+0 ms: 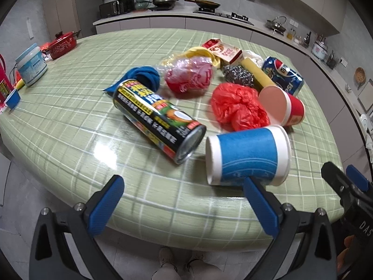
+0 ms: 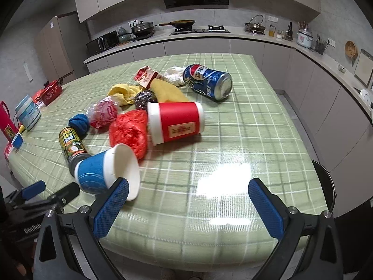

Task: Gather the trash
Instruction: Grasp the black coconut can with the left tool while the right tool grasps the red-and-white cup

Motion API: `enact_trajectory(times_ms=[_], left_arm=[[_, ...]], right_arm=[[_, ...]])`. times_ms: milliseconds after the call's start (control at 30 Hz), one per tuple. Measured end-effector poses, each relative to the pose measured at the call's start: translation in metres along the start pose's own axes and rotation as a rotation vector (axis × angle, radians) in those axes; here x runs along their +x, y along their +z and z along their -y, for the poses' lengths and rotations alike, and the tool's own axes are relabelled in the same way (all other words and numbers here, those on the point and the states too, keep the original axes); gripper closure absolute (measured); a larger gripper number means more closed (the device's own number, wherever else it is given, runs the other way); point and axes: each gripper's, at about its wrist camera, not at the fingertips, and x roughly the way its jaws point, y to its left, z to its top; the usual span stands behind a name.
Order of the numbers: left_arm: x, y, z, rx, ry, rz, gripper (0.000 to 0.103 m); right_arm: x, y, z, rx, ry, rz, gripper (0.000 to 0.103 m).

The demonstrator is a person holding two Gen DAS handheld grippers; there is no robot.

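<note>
Trash lies on the green checked table [image 1: 70, 121] [image 2: 244, 121]: a blue paper cup [image 1: 249, 155] [image 2: 105, 172] on its side near the front edge, a black drink can [image 1: 158, 119] [image 2: 71, 143], a red crumpled bag [image 1: 237, 106] [image 2: 129, 130], a red paper cup [image 1: 284, 107] [image 2: 177, 122], a Pepsi can [image 1: 283, 74] [image 2: 208, 81], a pink bag [image 1: 188, 77] [image 2: 103, 112], a blue cloth [image 1: 144, 75] [image 2: 79, 121], a steel scourer [image 1: 239, 74] [image 2: 144, 99] and a carton [image 1: 223, 50] [image 2: 146, 75]. My left gripper [image 1: 184, 200] is open and empty at the table's front edge, its right finger just before the blue cup. My right gripper [image 2: 188, 205] is open and empty, right of the blue cup.
A white tub [image 1: 31, 64] [image 2: 28, 113] and a red pot [image 1: 63, 44] [image 2: 51, 92] stand at the table's left side. A kitchen counter [image 1: 177, 15] [image 2: 209, 36] with pans runs behind. A dark bin [image 2: 325, 184] stands right of the table.
</note>
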Motion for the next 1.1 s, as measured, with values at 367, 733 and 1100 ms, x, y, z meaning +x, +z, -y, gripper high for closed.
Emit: enact_trajectory(times_ms=[367, 733, 1100], left_arm=[[-0.003, -0.003, 0.026, 0.035, -0.119, 0.012, 0.002], [-0.004, -0.004, 0.079, 0.130, -0.328, -0.032, 0.005], [-0.032, 0.003, 0.041, 0.099, -0.100, 0.116, 0.006]], right_arm=[[0.002, -0.003, 0.015, 0.005, 0.005, -0.014, 0.000], [-0.017, -0.013, 0.067, 0.125, -0.098, -0.001, 0.000], [-0.009, -0.010, 0.068, 0.122, -0.043, 0.005, 0.000]])
